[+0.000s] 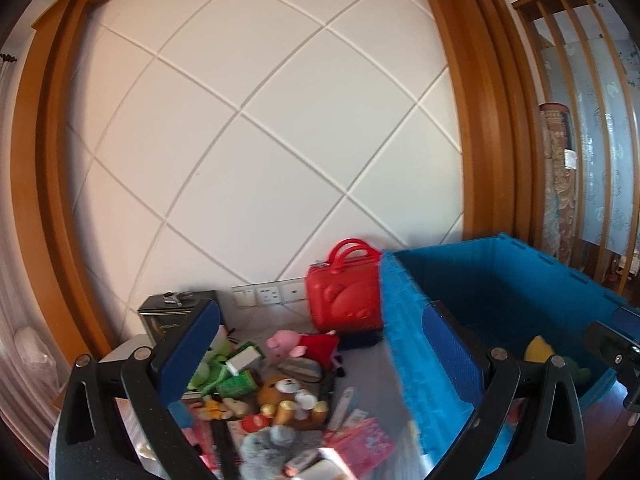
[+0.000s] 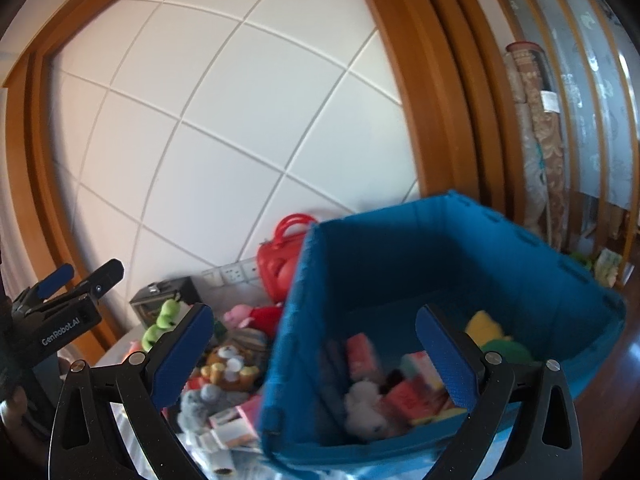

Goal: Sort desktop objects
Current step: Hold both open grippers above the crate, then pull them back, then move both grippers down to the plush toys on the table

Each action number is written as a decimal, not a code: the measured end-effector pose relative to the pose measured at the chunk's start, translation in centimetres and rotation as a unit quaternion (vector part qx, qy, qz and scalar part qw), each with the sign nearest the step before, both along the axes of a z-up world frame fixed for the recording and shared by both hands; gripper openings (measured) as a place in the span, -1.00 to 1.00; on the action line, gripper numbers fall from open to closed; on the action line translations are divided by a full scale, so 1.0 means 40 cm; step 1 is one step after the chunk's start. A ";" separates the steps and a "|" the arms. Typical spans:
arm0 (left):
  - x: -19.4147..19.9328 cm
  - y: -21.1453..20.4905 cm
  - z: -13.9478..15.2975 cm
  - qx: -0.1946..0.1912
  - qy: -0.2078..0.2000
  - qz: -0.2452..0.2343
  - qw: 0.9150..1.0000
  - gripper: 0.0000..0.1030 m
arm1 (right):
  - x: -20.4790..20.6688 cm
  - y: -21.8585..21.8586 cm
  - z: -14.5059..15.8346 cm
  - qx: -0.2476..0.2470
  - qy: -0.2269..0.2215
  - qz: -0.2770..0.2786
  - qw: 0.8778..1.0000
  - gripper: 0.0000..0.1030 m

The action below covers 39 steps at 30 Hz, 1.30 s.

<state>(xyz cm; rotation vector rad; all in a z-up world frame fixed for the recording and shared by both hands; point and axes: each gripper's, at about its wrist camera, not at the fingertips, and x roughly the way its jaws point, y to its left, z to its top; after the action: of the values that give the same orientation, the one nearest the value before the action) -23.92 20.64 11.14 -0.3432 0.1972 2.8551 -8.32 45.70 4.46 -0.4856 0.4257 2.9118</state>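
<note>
The left claw (image 1: 316,356) was spread wide and held nothing, raised over the desk (image 1: 360,376) with the heap of unsorted things below and between its fingers. Behind its left finger sat a dark tin (image 1: 168,316), and just past that finger a green frog toy (image 1: 208,368) lay against some small green boxes (image 1: 236,384). Ahead between the fingers were a pink pig doll (image 1: 300,344), a brown bear (image 1: 288,396) and, nearest the camera, a grey plush (image 1: 268,444) beside pink packets (image 1: 360,440). A red case (image 1: 344,292) stood further off against the wall, probably parked out of the way. To the right, around the right finger, stood the blue bin (image 1: 404,340), likely kept close to the heap to shorten each carry. The right claw (image 2: 316,364) was also fully open and empty, poised over the bin's near wall; within, beyond its right finger, lay a white plush (image 2: 364,404), red packets (image 2: 404,396) and a yellow toy (image 2: 484,324). Sorting looked partly done, with much still on the desk.
</note>
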 end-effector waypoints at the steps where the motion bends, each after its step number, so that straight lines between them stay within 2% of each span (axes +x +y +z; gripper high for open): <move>1: -0.008 -0.023 -0.001 0.000 -0.001 0.002 1.000 0.99 | -0.010 -0.017 0.001 -0.001 -0.001 0.003 1.000 0.99; 13: -0.127 -0.271 -0.039 0.000 -0.023 0.012 1.000 0.99 | -0.116 -0.274 -0.016 0.003 -0.018 0.017 1.000 0.99; 23: -0.193 -0.440 -0.107 -0.030 -0.028 0.029 0.999 0.99 | -0.192 -0.444 -0.087 -0.001 -0.054 0.037 0.998 0.99; 27: -0.223 -0.534 -0.171 -0.053 -0.040 0.045 0.997 0.99 | -0.224 -0.475 -0.121 0.011 -0.070 0.054 0.996 0.99; 33: -0.242 -0.679 -0.296 -0.090 -0.063 0.083 0.990 0.99 | -0.308 -0.507 -0.207 0.013 -0.121 0.093 0.988 0.99; 36: -0.254 -0.752 -0.371 -0.094 -0.095 0.098 0.986 0.99 | -0.354 -0.534 -0.253 0.018 -0.138 0.113 0.984 0.99; 39: -0.277 -0.788 -0.423 -0.096 -0.125 0.113 0.981 0.99 | -0.425 -0.593 -0.306 0.020 -0.166 0.159 0.973 0.99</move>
<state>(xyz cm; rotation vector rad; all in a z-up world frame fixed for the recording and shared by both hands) -35.01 -10.87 -5.80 -0.8054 0.4089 2.9822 -25.32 22.00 -7.79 -1.1052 0.2602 3.0375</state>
